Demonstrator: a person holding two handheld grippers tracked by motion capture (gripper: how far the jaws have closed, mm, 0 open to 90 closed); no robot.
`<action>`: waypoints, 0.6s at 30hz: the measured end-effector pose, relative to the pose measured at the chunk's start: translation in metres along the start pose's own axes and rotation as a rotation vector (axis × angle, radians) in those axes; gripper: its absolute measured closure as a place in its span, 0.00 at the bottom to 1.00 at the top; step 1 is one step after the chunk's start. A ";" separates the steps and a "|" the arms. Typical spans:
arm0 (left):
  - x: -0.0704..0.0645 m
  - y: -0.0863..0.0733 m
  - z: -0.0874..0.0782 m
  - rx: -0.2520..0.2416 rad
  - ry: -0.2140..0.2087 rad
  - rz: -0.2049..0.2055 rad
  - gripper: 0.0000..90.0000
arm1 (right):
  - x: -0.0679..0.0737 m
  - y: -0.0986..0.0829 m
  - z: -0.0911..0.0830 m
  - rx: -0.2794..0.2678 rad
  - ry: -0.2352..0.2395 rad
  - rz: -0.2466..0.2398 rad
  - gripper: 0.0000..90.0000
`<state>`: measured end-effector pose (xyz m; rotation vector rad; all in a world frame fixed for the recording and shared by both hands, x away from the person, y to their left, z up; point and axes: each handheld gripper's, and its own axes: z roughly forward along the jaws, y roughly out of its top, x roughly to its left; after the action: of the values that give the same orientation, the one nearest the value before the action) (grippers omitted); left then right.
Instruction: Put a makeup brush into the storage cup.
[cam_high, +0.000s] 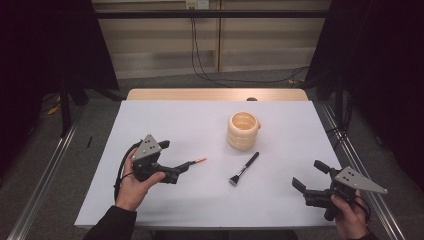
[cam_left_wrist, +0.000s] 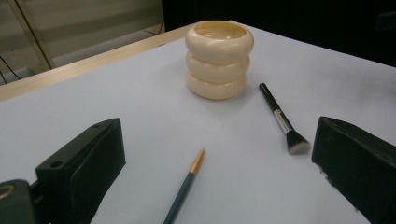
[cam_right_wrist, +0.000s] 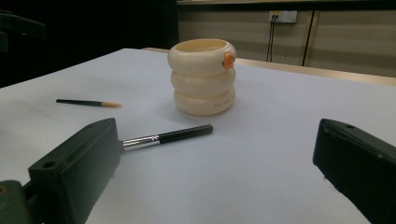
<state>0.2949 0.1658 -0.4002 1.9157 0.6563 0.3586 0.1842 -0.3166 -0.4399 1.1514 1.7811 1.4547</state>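
Work looks like it has not started yet, because nothing is inside the cream holder made of three stacked rings (cam_high: 243, 130), which stands near the middle of the white table (cam_high: 165, 120) in the high view. The thin dark pencil with an orange tip (cam_high: 192, 162) lies flat just in front of the left gripper (cam_high: 172, 172), and the black makeup brush with a silver band (cam_high: 244, 168) lies flat between the two grippers, near the holder. The right gripper (cam_high: 309, 178) hangs well apart from both, by the table's right edge. In the left gripper view, the black jaws are wide apart with nothing in them, and the pencil points up between them toward the holder. In the right gripper view, the jaws are wide apart too, and the brush lies across the table just past the left jaw. My guess is that both the pencil and the brush still need to be picked up and dropped into the holder.
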 end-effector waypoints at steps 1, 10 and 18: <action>0.001 0.001 0.001 0.009 0.004 0.002 0.03 | 0.000 0.000 0.000 0.002 0.002 0.000 0.00; 0.011 0.009 0.011 0.056 -0.032 0.008 0.04 | 0.001 0.000 0.000 0.002 0.007 -0.005 0.00; 0.022 0.018 0.018 0.099 -0.027 0.022 0.04 | 0.001 0.000 0.001 0.005 0.008 -0.007 0.00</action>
<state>0.3273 0.1595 -0.3921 2.0202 0.6459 0.3184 0.1842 -0.3156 -0.4399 1.1427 1.7932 1.4533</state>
